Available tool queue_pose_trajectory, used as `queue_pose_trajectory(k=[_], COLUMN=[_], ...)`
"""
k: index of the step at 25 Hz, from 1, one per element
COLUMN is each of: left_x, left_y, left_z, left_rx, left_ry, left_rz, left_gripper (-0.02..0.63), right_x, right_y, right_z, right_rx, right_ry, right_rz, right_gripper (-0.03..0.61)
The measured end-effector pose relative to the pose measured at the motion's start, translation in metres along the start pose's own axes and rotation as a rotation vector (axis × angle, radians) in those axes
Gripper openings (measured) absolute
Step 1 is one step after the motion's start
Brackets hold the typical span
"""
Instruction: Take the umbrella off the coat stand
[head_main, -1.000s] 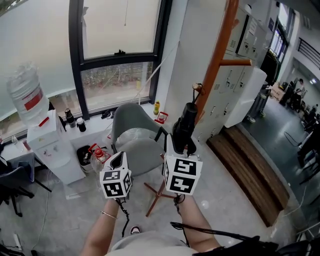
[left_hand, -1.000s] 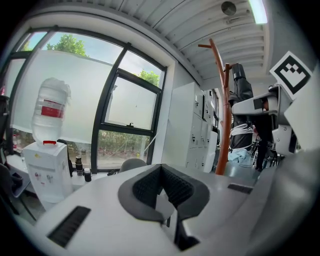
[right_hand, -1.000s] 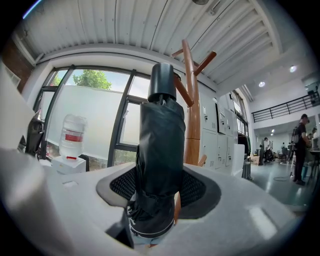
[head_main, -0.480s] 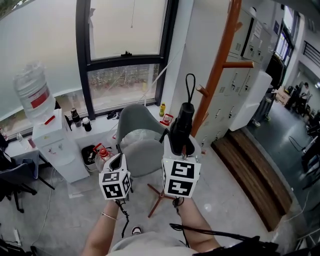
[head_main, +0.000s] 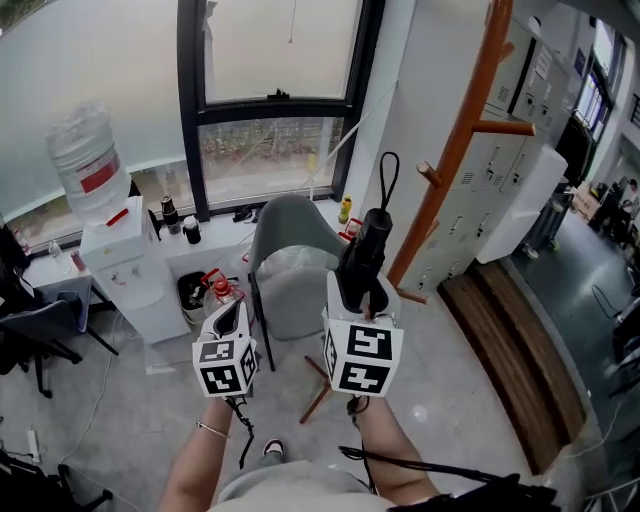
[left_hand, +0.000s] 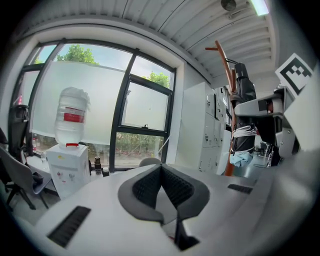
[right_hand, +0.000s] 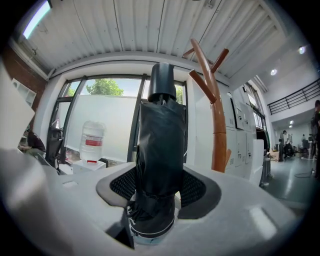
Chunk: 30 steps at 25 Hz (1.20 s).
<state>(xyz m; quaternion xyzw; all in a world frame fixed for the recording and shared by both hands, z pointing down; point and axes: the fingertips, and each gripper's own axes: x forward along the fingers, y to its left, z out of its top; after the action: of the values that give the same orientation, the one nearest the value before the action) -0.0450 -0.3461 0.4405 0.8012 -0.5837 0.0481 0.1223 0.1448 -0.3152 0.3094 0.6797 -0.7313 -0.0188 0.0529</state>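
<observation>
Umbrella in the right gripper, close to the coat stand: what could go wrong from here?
1. The umbrella's strap loop stands up beside a peg of the stand; it may catch there if the move swings that way.
2. The right gripper is shut on the umbrella near its lower end, so most of it rises above the grip; it may tip or slide, and would likely fall onto the chair.
</observation>
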Motion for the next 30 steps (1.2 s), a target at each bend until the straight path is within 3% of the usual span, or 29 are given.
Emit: queue_pose_trajectory(k=[17,23,30], left_x=[-0.059,-0.067,-0.067], left_y=[0.064,0.077,0.077], left_z=[-0.040,-0.056,-0.057], left_rx=[-0.031,-0.030,-0.047], left_ry=[0.054,0.071,0.061], left_rz=[0.202,0.228,0.234], left_gripper=[0.005,0.004,0.004], right_x=[0.003,0.000,-0.003], right_y=[0.064,0.076,0.081], right_z=[-0.089,-0.116,-0.118], right_rx=[0.054,0.042,0.034], right_ry=[0.122,0.148,0.149], right_rz=[0.232,0.263,0.289], right_gripper=[0.230,0.229,0.230])
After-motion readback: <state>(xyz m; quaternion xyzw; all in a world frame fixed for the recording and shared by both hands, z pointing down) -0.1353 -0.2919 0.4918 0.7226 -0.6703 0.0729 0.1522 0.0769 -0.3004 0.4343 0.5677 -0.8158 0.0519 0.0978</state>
